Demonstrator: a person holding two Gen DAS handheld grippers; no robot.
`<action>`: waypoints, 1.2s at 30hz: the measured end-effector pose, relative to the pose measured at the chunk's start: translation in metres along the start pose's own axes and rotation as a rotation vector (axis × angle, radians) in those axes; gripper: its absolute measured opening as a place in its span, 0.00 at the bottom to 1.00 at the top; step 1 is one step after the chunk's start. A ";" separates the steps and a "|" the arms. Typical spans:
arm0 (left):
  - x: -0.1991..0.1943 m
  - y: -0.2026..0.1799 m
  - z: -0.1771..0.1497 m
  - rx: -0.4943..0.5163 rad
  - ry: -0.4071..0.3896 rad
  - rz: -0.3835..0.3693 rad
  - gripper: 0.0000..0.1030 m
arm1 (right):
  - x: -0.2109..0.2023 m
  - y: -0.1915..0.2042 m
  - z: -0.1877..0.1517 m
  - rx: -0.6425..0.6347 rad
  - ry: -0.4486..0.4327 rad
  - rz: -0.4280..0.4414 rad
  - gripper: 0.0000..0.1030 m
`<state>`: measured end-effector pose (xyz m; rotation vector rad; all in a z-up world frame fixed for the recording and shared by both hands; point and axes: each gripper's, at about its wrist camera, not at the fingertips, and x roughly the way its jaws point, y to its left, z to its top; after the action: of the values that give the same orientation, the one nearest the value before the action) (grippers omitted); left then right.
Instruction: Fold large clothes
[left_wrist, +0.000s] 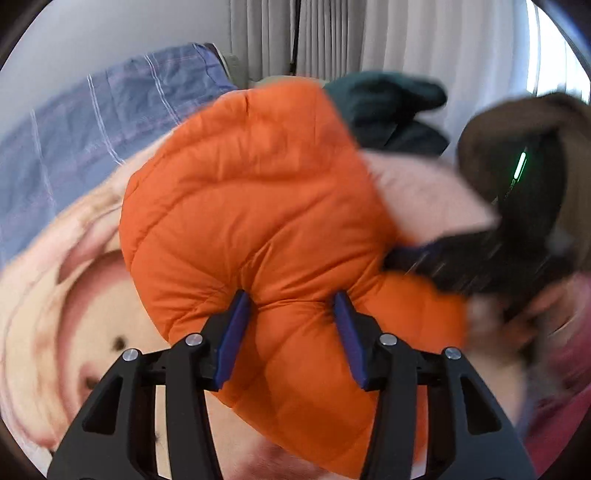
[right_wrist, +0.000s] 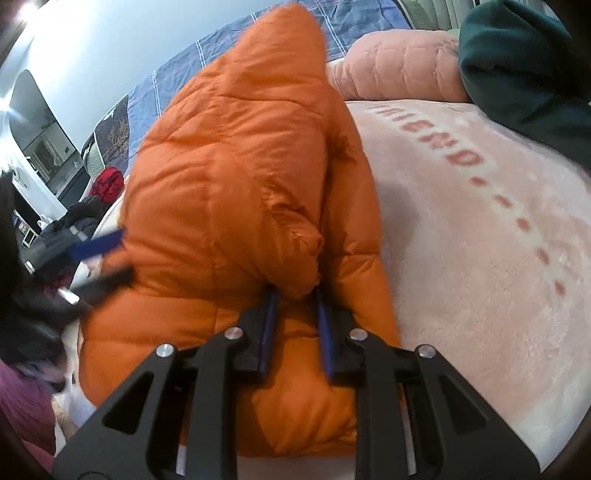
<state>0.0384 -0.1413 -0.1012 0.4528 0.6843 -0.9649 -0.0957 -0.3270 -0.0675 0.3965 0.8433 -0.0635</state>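
The pink blanket (right_wrist: 480, 229) covered the bed, and on it lay the orange puffer jacket (right_wrist: 236, 177), partly bunched and lifted. It looked light, soft and springy, its slick shell likely to slide and puff back open, so thick seams or edges seemed the safest places to hold. The left gripper (left_wrist: 291, 306) was clenched on a fat fold near one edge. The right gripper (right_wrist: 295, 299) pinched a smaller bunched fold of the jacket between its blue pads (right_wrist: 271, 321).

Bed w/ pink blanket (right_wrist: 480, 229); orange jacket (right_wrist: 236, 177), green garment (right_wrist: 517, 62) on it.
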 end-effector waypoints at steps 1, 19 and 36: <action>0.005 0.000 -0.002 -0.016 0.007 0.000 0.49 | -0.001 -0.002 0.000 -0.006 0.002 -0.009 0.20; 0.005 0.012 0.001 -0.064 -0.016 -0.054 0.50 | 0.035 0.070 0.126 -0.284 -0.073 -0.195 0.39; -0.040 0.050 0.022 -0.254 -0.153 -0.191 0.51 | 0.085 0.041 0.110 -0.150 -0.076 -0.165 0.41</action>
<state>0.0734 -0.1065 -0.0545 0.0890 0.7087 -1.0636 0.0485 -0.3206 -0.0511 0.1821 0.7990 -0.1666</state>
